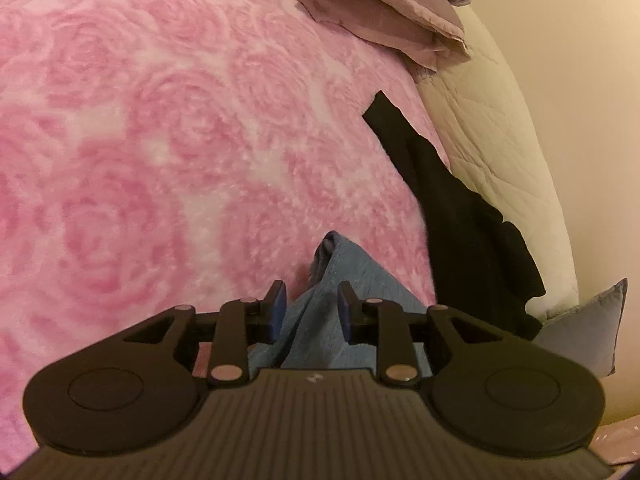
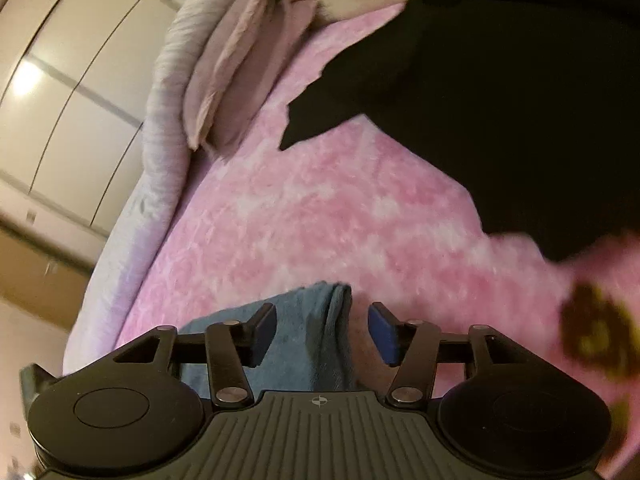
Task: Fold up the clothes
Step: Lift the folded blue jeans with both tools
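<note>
The blue garment (image 1: 320,312) lies on the near part of the bed, on a pink rose-patterned blanket (image 1: 160,140), bunched into ridges and not spread flat. In the left wrist view a raised fold of it runs up between the fingers (image 1: 280,300) of the left gripper (image 1: 312,308), whose blue pads stand apart with cloth in the gap; they look released, not clenched on it. In the right wrist view the blue garment (image 2: 296,340) shows a doubled edge lying between the fingers (image 2: 262,334) of the right gripper (image 2: 322,334). These too are spread wide, with the cloth near the left finger and bare blanket by the right one.

The step in hand seems to be taking hold of two points of the garment so it can be lifted and laid out. To do that well, each gripper should settle on one edge or corner, not a thick bunch, and close only once the cloth sits deep between the pads. Both holds should lie along the same hem, so the cloth hangs even when raised. The right gripper needs to shift a little left to centre the doubled edge.

To the right lies a black garment (image 1: 460,220), just beside the blue one and draped toward the cream quilted bed edge (image 1: 500,140). It should stay out of the grasp. At the far end rest mauve pillows (image 1: 380,12), and a grey cushion (image 1: 584,328) sits at the near right.
</note>
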Available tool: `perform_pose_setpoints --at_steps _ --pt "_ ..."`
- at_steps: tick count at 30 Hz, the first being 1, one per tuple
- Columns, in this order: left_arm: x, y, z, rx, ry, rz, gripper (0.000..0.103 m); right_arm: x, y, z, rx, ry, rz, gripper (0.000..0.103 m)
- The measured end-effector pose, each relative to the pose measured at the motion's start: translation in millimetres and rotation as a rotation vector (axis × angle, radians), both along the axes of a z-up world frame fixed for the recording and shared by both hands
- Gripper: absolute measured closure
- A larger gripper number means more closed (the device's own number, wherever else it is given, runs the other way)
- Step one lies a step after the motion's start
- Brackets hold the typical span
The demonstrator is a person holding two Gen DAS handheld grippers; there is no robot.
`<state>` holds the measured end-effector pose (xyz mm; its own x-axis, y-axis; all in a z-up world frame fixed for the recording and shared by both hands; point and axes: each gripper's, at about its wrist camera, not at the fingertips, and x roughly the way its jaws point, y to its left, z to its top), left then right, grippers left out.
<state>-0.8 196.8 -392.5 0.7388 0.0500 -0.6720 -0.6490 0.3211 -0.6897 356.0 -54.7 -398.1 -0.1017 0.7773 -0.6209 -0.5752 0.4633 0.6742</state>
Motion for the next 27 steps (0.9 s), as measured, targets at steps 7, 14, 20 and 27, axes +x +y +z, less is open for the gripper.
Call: perform_pose_setpoints --at_steps 7,14,20,27 --pt "18 -3 -8 0.026 0.053 -0.047 0.081 21 43 -35 0.064 0.084 0.199 0.048" --pt "23 -1 -7 0.017 0.052 -0.054 0.081 -3 48 -7 -0.003 -0.075 0.243 0.076" --pt "42 -1 6 0.068 0.050 -0.113 0.081 -17 6 25 -0.102 -0.058 0.070 0.080" --pt "51 -7 4 0.063 0.053 -0.150 0.081 -36 4 33 -0.113 -0.200 0.063 0.080"
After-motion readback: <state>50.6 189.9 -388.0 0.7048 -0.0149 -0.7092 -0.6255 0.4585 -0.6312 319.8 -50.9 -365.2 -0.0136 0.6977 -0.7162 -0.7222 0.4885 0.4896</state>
